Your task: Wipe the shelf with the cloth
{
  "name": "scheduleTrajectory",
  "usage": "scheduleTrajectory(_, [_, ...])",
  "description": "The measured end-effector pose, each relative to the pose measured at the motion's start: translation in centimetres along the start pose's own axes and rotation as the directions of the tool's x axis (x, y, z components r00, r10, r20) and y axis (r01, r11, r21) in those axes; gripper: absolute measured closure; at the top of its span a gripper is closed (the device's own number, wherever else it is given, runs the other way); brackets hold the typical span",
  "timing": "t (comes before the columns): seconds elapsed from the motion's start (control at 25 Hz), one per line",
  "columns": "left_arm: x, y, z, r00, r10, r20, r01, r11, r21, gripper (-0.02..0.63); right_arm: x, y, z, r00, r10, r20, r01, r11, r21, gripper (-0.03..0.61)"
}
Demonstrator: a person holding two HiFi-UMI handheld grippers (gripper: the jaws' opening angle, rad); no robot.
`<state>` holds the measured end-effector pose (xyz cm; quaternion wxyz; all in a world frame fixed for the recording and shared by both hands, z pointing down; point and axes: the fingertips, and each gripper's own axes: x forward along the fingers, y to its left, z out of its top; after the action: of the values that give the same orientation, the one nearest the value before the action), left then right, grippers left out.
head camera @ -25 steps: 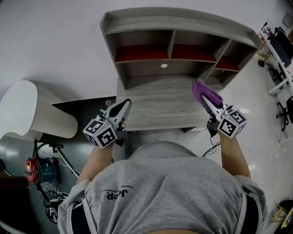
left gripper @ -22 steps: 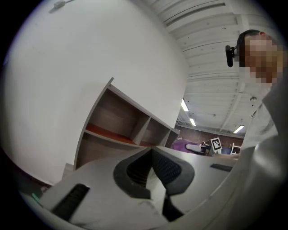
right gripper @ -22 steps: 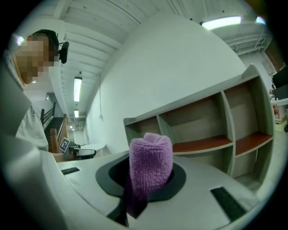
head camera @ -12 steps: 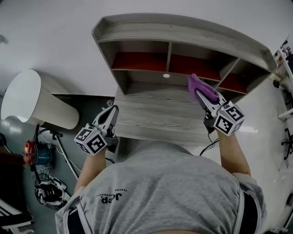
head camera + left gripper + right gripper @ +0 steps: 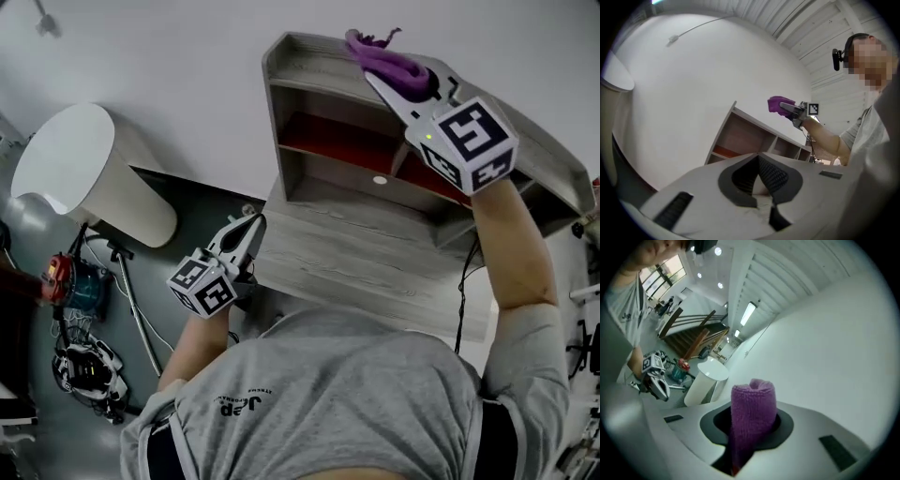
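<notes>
A grey wooden shelf unit [image 5: 314,66] with red-backed compartments stands against the white wall. My right gripper [image 5: 380,80] is raised to its top board, shut on a purple cloth [image 5: 389,64] that hangs over that board's front edge. In the right gripper view the cloth [image 5: 753,416] stands rolled between the jaws and hides their tips. My left gripper [image 5: 247,232] stays low by the left edge of the shelf's wide bottom board [image 5: 375,267], its jaws together and empty. The left gripper view looks up at the shelf [image 5: 740,136], the cloth [image 5: 779,104] and the right gripper [image 5: 797,110].
A white cylinder-shaped stand [image 5: 89,178] is left of the shelf, also in the right gripper view as a white stand [image 5: 710,378]. A red and blue tool [image 5: 70,281] and cables lie on the dark floor at the left. The person's torso fills the bottom of the head view.
The right gripper has lifted the cloth from the lower board up to the shelf's top board. The left gripper stayed low at the shelf's left edge. The head view tilted.
</notes>
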<state>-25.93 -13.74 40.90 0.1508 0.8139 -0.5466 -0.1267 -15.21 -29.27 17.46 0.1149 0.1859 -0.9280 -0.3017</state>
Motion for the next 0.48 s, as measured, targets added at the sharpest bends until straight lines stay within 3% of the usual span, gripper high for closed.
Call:
scheduleTrajectory(0.12, [-2.3, 3.7, 1.3, 1.0, -0.011, -0.005, 0.011, 1.0, -0.004, 0.6, 10.5, 0.9, -1.4, 0.982, 0.005, -0.188, -0.03, 0.991, -0.132, 0.495])
scheduleTrajectory(0.2, [-4.0, 6.1, 1.9, 1.0, -0.016, -0.015, 0.016, 1.0, 0.002, 0.6, 16.4, 1.7, -4.6, 0.937, 0.025, -0.349, -0.096, 0.977, -0.188, 0.495])
scheduleTrajectory(0.32, [-6.4, 9.5, 2.7, 1.0, -0.009, -0.02, 0.009, 1.0, 0.0, 0.6, 21.6, 2.0, -9.2, 0.849, 0.071, -0.523, -0.171, 0.975, -0.145, 0.496])
scheduleTrajectory(0.48, [-8.1, 12.2, 3.1, 1.0, -0.011, -0.009, 0.011, 0.999, -0.036, 0.6, 24.1, 0.4, -11.1, 0.791, 0.124, -0.599, -0.182, 0.983, -0.038, 0.497])
